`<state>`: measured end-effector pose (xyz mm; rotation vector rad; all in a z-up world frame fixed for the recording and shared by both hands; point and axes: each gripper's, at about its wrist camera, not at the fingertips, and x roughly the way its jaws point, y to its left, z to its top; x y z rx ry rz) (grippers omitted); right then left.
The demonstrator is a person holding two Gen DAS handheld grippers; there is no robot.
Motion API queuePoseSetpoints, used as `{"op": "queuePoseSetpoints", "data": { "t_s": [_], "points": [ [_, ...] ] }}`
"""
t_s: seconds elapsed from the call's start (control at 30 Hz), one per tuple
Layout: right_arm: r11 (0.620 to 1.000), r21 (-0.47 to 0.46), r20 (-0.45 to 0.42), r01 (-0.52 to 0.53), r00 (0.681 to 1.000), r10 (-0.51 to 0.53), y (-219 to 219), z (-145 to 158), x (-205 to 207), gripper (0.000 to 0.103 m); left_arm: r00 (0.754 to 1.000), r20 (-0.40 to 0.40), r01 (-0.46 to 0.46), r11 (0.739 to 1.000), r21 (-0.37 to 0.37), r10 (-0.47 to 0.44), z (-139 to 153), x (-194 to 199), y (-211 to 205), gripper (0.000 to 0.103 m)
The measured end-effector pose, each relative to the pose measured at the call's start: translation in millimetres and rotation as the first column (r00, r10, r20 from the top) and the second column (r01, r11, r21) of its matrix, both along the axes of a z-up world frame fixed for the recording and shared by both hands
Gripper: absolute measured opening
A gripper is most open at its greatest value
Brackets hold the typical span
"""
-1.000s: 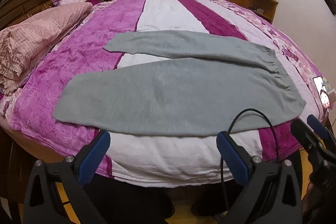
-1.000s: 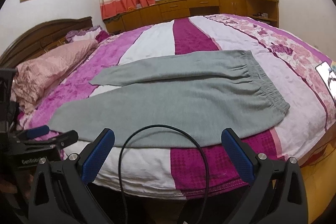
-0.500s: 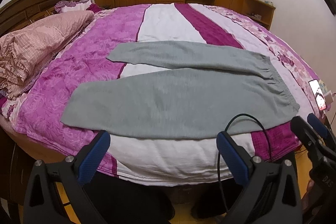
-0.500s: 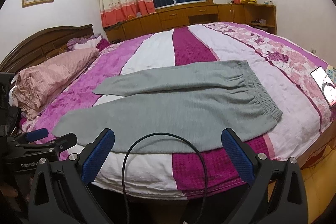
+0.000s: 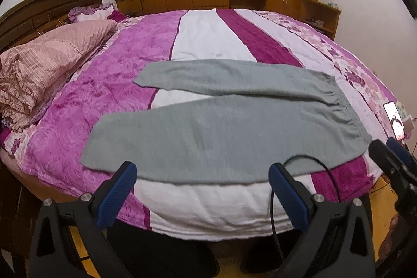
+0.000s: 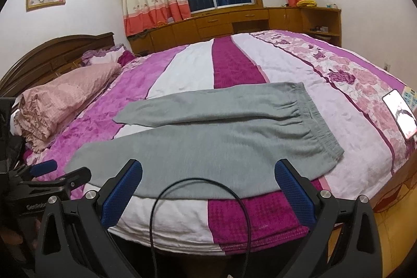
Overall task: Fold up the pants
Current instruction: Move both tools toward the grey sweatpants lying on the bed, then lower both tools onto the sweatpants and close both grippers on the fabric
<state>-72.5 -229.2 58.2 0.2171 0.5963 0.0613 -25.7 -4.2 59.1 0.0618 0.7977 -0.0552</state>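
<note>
Grey pants (image 5: pixel 224 127) lie flat on the bed, legs spread toward the left, elastic waistband (image 5: pixel 346 106) at the right. They also show in the right wrist view (image 6: pixel 208 137). My left gripper (image 5: pixel 203 189) is open and empty, held off the bed's near edge below the near leg. My right gripper (image 6: pixel 208 186) is open and empty, near the bed's front edge below the pants' seat. Each gripper shows at the side of the other's view: the right one (image 5: pixel 391 158) and the left one (image 6: pixel 60 173).
The bed has a pink, white and purple striped cover (image 5: pixel 208 38). A pink folded quilt (image 5: pixel 44 64) lies at the left by the wooden headboard (image 6: pixel 52 54). A lit phone (image 6: pixel 400 113) lies at the bed's right edge. Wooden cabinets (image 6: pixel 234 22) stand under the window.
Both grippers have pulled back and tilted up from the bed, so the pants sit lower and smaller in view. Both stay open and empty. The pants have not moved.
</note>
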Motion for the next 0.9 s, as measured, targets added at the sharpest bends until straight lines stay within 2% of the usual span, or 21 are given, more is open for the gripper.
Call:
{"op": "queuePoseSetpoints", "data": {
  "t_s": [0.13, 0.3, 0.53, 0.7, 0.83, 0.9],
  "points": [
    [1.0, 0.006, -0.01, -0.008, 1.0, 0.008, -10, 10, 12, 0.098, 1.0, 0.029, 0.002, 1.0, 0.023, -0.002, 15, 15, 0, 0.103],
    [1.0, -0.016, -0.006, -0.018, 1.0, 0.018, -23, 24, 31, 0.098, 0.998, 0.067, 0.005, 0.995, 0.096, -0.012, 36, 40, -1, 0.103],
    [0.998, -0.046, -0.006, -0.038, 0.999, 0.038, -44, 48, 68, 0.098, 0.997, 0.054, 0.05, 0.994, 0.101, -0.055, 65, 98, -1, 0.103],
    [0.998, -0.042, -0.036, -0.038, 0.999, 0.036, -61, 56, 105, 0.098, 0.997, 0.021, 0.075, 0.995, 0.072, -0.076, 78, 145, 0, 0.103],
    [0.997, -0.071, -0.083, -0.044, 0.996, 0.038, -73, 58, 138, 0.098, 0.998, -0.014, 0.069, 0.997, 0.033, -0.069, 84, 181, 5, 0.103],
    [0.995, -0.092, -0.124, -0.046, 0.992, 0.035, -78, 57, 155, 0.098, 0.998, -0.021, 0.06, 0.997, 0.044, -0.059, 86, 203, 8, 0.103]
  ]
}}
